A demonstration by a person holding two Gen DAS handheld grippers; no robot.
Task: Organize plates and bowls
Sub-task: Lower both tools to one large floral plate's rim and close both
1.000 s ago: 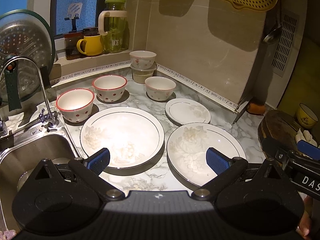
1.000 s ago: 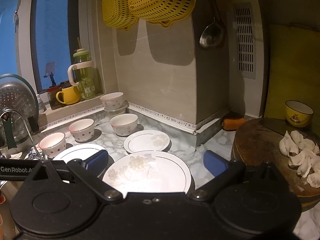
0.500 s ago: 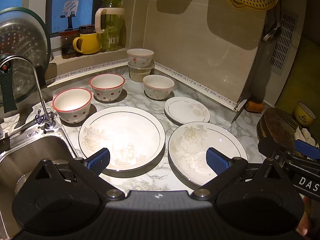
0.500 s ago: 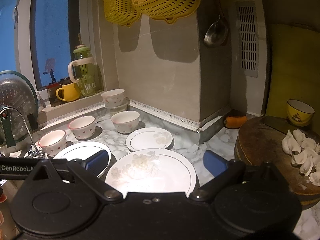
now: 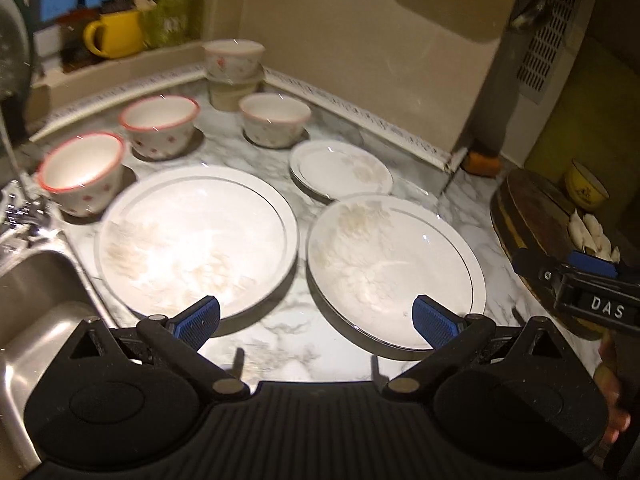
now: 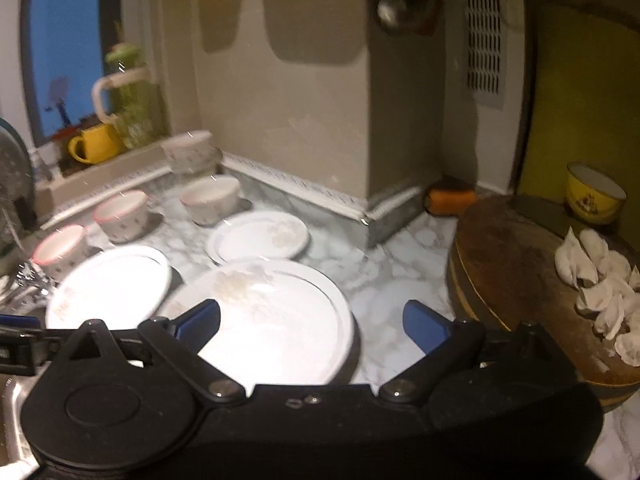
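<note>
Two large white floral plates lie side by side on the marble counter: the left one (image 5: 196, 236) and the right one (image 5: 394, 264), with a small plate (image 5: 340, 168) behind them. Two red-rimmed dotted bowls (image 5: 80, 184) (image 5: 160, 124) stand at the left, a pale bowl (image 5: 276, 118) behind, and one bowl stacked on a container (image 5: 234, 56) in the corner. My left gripper (image 5: 316, 318) is open and empty above the counter's front, between the large plates. My right gripper (image 6: 312, 322) is open and empty over the right large plate (image 6: 272, 312).
A steel sink (image 5: 36, 300) and tap are at the left. A round wooden board (image 6: 520, 276) with several dumplings (image 6: 600, 280) and a yellow bowl (image 6: 594, 194) are at the right. A yellow mug (image 5: 116, 34) and green jug stand on the sill. An orange sponge (image 6: 450, 200) lies by the wall.
Both grippers have moved forward and down toward the plates, which now look larger; both views are motion-blurred. Both grippers stay open.
</note>
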